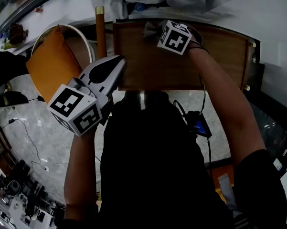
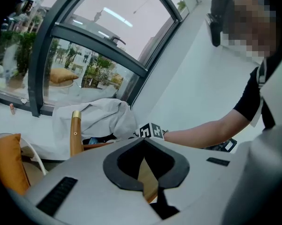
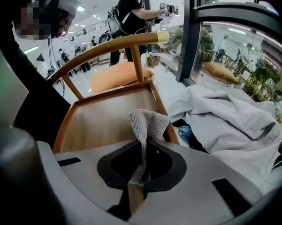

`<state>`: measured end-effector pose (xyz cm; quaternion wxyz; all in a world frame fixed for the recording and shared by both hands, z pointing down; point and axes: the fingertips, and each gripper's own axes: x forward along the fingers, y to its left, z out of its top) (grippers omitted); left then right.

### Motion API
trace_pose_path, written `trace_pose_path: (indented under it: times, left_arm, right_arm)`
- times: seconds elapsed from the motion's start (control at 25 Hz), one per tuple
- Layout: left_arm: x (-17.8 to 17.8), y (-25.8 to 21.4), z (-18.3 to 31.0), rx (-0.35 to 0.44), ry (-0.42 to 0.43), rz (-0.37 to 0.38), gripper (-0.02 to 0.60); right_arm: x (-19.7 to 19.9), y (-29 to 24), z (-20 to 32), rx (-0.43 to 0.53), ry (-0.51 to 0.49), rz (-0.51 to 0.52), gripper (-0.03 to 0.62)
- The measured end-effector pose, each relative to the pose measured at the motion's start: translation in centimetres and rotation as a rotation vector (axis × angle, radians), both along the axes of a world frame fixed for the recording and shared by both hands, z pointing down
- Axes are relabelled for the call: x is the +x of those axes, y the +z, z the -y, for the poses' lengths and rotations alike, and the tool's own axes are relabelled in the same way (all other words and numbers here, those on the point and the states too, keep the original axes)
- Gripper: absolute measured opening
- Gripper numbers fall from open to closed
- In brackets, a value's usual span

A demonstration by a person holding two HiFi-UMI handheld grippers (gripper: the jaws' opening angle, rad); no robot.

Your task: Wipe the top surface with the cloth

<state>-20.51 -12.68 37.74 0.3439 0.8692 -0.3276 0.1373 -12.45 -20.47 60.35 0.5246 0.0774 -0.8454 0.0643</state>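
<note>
My right gripper (image 1: 152,29) is clamped on the grey knitted cloth (image 3: 148,122). Its jaws are pinched narrow on a fold, and a loose corner sticks up past the tips. In the head view the cloth (image 1: 151,27) sits at the far edge of the brown wooden seat panel (image 1: 181,63), near its far left corner. I cannot tell whether it touches the wood. The panel (image 3: 103,121) has a raised wooden rim, and the right gripper view shows only the cloth over it.

My left gripper (image 1: 115,65) has its jaws drawn together with nothing between them. Its own view shows a thin seam and a sliver of wood beyond (image 2: 148,177). It hangs over the panel's near left corner, well apart from the cloth.

A round wooden post with a brass cap (image 1: 100,30) stands just left of the panel. Beside that, a white curved chair frame (image 1: 81,32) holds a flat orange cushion (image 1: 50,66). A crumpled white sheet (image 3: 225,114) is heaped beyond the far edge, with something small and blue (image 3: 185,132) tucked under its fold.
</note>
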Motion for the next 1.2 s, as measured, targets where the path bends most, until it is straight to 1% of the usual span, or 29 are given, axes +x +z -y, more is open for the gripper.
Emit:
trace_pose_path:
  times: [0.12, 0.24, 0.32, 0.6, 0.72, 1.0, 1.2]
  left_arm:
    - [0.2, 0.2, 0.0, -0.005, 0.009, -0.001, 0.012]
    - [0.4, 0.2, 0.1, -0.007, 0.014, -0.002, 0.012]
    - [0.8, 0.2, 0.1, -0.009, 0.021, -0.005, 0.012]
    - [1.6, 0.7, 0.0, -0.021, 0.046, -0.011, 0.012]
    - [2.4, 1.1, -0.3, -0.031, 0.065, -0.011, 0.012]
    - [4.6, 1.3, -0.7, -0.032, 0.107, -0.021, 0.012]
    - [5.3, 1.2, -0.8, -0.031, 0.113, -0.021, 0.012]
  right_arm:
    - [-0.3, 0.3, -2.4, -0.039, -0.026, 0.013, 0.037]
    - [-0.6, 0.6, -5.9, -0.101, -0.052, 0.029, 0.037]
    - [-0.7, 0.7, -8.2, -0.125, -0.064, 0.041, 0.037]
    - [-1.0, 1.3, -14.8, -0.236, -0.065, 0.086, 0.037]
    - [-0.9, 1.4, -16.1, -0.249, -0.068, 0.086, 0.037]
    - [-0.7, 1.6, -18.7, -0.337, -0.087, 0.080, 0.037]
    - [-0.4, 1.7, -20.9, -0.451, -0.093, 0.073, 0.037]
